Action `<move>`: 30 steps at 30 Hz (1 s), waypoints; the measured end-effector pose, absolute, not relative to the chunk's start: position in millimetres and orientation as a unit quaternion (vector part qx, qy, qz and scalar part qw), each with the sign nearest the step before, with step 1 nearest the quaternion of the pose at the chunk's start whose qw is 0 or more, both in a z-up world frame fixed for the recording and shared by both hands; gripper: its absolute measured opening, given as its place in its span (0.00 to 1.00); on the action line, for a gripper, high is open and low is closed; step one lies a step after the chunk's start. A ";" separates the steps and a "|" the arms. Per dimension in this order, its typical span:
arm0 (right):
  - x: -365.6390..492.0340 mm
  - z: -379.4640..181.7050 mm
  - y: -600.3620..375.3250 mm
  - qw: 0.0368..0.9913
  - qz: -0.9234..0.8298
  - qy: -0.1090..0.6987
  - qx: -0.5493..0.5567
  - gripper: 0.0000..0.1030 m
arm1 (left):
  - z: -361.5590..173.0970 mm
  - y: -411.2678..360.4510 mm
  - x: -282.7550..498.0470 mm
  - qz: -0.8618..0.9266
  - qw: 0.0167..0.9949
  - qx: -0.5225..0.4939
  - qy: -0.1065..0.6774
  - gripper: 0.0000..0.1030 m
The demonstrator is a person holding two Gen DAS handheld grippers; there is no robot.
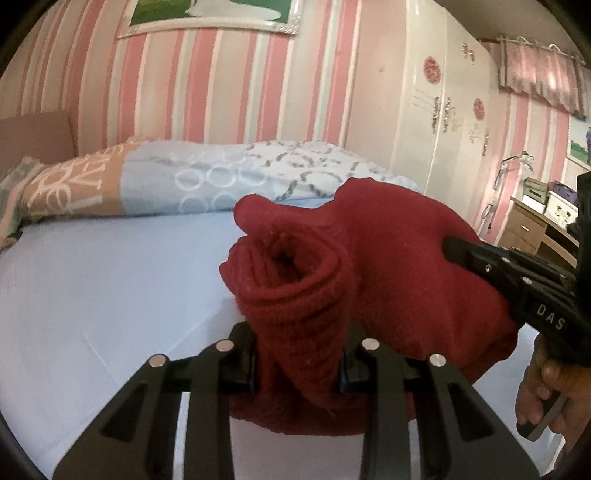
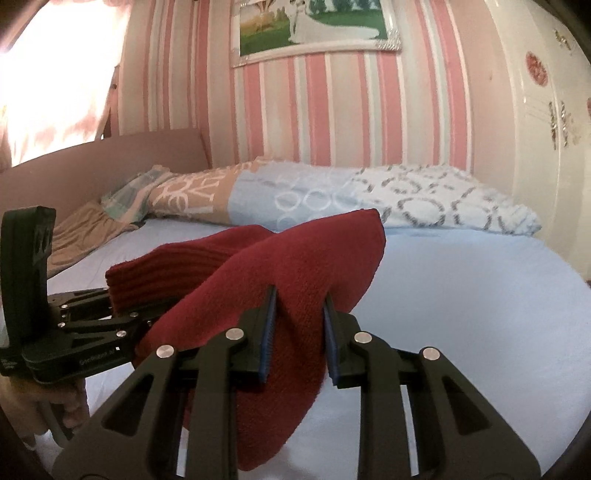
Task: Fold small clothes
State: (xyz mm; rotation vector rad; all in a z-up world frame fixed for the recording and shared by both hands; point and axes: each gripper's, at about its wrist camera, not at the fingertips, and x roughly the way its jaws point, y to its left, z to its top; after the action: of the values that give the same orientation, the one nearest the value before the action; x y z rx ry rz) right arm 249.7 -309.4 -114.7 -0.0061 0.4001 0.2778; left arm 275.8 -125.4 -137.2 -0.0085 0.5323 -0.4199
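Behind the work, a rolled patterned blanket lies across the far side of the bed, against a wall of pink and white stripes with a framed picture hung on it. A white wardrobe stands to the right, and nothing blocks the space between the 2 tools and the light blue sheet.

The dark red knitted garment hangs lifted above the sheet, stretched between both tools. The left gripper is clamped on a bunched ribbed end of it, cloth filling the gap between its blue pads. The right gripper pinches a fold of the smoother knit the same way.

The left wrist view shows a desk with boxes off to the right and fingers wrapped round the other tool's handle. The right wrist view alone shows a bright window and the brown headboard.
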 end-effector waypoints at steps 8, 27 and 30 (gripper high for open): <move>201.9 -93.1 -387.6 0.977 0.118 0.176 -0.018 0.23 | -99.1 -205.2 243.0 -0.218 0.944 0.030 0.247 0.29; 158.4 -227.0 -494.0 0.937 0.130 0.323 -0.033 0.24 | -227.9 -329.6 179.5 -0.158 0.919 0.006 0.360 0.30; 150.3 -243.3 -503.2 0.931 0.132 0.339 -0.026 0.28 | -243.7 -334.7 168.2 -0.134 0.921 0.009 0.365 0.37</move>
State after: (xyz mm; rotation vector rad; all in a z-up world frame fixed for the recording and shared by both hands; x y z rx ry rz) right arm 150.3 -503.2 -243.3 -0.0539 0.6936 0.2697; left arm 168.2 -334.7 -243.7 0.0182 0.7492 -0.2754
